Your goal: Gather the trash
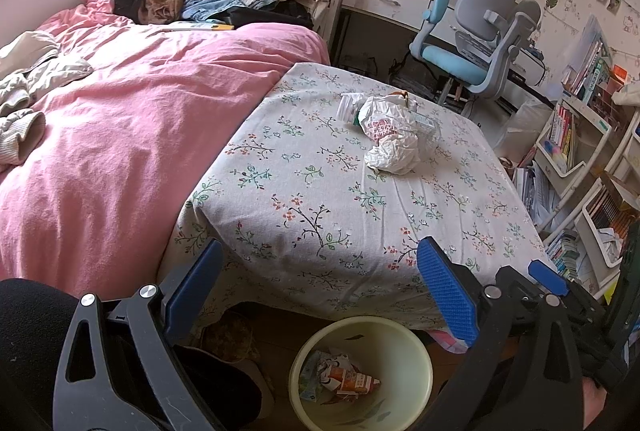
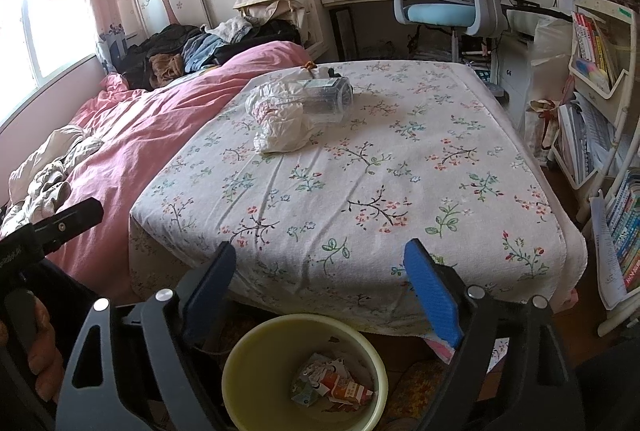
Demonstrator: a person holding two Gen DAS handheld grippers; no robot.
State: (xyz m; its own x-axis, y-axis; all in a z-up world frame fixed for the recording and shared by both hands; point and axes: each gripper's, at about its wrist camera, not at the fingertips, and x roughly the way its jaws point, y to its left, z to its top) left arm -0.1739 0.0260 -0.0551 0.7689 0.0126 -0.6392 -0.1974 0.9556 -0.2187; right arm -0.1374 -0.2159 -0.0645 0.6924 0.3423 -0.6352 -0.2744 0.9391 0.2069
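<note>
Floral cloth covers the desk (image 2: 400, 191); crumpled trash (image 2: 284, 129) sits near its far-left edge. Both claws, left (image 1: 320, 287) and right (image 2: 320, 287), hang released above the yellow bin (image 2: 240, 363) at the near edge.

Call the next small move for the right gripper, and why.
Probably reach the right gripper forward to the crumpled paper, the nearest trash on the floral table. Both grippers are open and empty above the bin, which already holds a carton; a clear bottle lies behind the paper.
</note>
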